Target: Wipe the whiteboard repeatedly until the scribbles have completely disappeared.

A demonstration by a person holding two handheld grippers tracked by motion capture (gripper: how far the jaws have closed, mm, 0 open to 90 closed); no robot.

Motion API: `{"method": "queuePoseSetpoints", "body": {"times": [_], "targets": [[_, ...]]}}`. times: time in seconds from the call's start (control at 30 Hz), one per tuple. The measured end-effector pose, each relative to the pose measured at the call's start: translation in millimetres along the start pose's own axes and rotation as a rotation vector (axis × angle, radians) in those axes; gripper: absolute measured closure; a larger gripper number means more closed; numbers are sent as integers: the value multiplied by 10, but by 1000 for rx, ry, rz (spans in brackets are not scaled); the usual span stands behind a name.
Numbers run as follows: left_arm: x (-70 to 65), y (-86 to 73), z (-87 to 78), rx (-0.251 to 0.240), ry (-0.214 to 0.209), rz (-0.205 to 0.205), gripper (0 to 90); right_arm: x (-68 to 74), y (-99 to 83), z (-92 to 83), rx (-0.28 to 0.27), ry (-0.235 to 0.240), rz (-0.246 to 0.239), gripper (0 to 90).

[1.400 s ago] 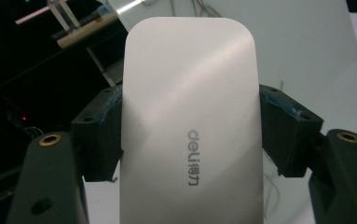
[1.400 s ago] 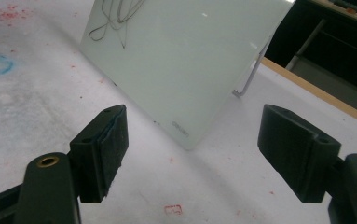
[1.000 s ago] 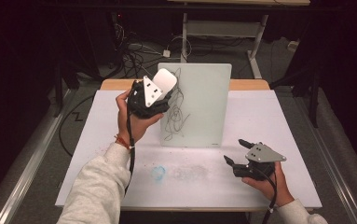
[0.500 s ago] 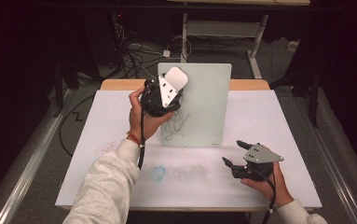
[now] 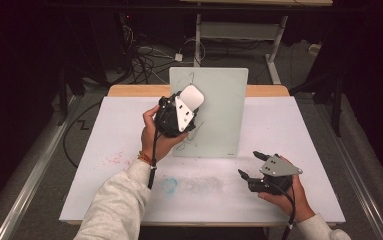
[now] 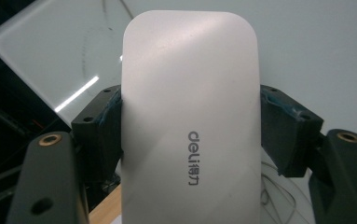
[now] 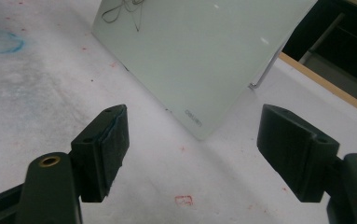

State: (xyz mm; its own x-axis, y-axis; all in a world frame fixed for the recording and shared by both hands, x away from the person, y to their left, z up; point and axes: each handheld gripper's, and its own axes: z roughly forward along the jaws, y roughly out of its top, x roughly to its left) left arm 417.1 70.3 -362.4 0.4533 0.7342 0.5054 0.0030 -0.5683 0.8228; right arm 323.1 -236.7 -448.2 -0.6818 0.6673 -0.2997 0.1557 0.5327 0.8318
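Note:
A pale glass writing board (image 5: 219,115) stands tilted on the white table (image 5: 289,130), with thin scribbled lines (image 5: 191,137) on its lower left. My left gripper (image 5: 186,102) is raised in front of the board's left part and is shut on a white eraser (image 5: 193,95). In the left gripper view the eraser (image 6: 190,140) is clamped by its long sides, with the board (image 6: 306,46) close behind. My right gripper (image 5: 249,163) rests low near the table's front right, open and empty. From it the board's lower corner (image 7: 199,51) lies ahead.
A blue smudge (image 5: 169,185) and a greyish wiped patch mark the table in front of the board, and red specks (image 5: 116,160) lie to the left. A wooden table edge (image 5: 129,91) runs behind. Cables (image 5: 144,60) lie on the floor beyond.
My left gripper has carried the eraser rightward and closer to the board's face. The right gripper has barely shifted.

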Motion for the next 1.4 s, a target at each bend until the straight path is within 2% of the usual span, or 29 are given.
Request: {"method": "queuePoseSetpoints", "body": {"times": [0.27, 0.33, 0.37, 0.43, 0.5, 0.63, 0.77, 0.93, 1.03, 1.13, 1.23, 1.4], "targets": [[310, 262, 1, -18, 35, -41, 290, -2, 0, -6, 0, 4, -4, 258], [337, 293, 4, -17, 47, -36, 290, -1, 0, -4, 1, 4, -10, 258], [386, 335, 12, -22, 46, -52, 290, 1, 0, -2, 3, 4, -10, 258], [380, 342, 19, -26, 49, -61, 290, 2, 2, 0, 7, 5, -15, 258], [336, 327, 26, -19, 62, -40, 290, 2, 5, -5, 4, 6, -16, 258], [213, 234, 28, -16, 49, -34, 290, 2, 11, -16, -1, 6, -13, 258], [10, 96, 33, 4, 50, 30, 290, 10, 13, -17, 1, 8, -16, 258], [-198, -92, 24, 18, 43, 71, 290, 30, 14, -3, 7, 14, -16, 258], [-249, -118, 24, 29, 50, 93, 290, 40, 15, 4, 10, 17, -22, 258], [-191, -73, 25, 32, 24, 79, 290, 45, 16, 7, 12, 18, -26, 258], [-108, 28, 32, 30, 32, 77, 290, 40, 14, 6, 11, 18, -24, 258], [147, 267, 49, 9, 42, 31, 290, 35, 9, 6, 13, 19, -28, 258]]}}
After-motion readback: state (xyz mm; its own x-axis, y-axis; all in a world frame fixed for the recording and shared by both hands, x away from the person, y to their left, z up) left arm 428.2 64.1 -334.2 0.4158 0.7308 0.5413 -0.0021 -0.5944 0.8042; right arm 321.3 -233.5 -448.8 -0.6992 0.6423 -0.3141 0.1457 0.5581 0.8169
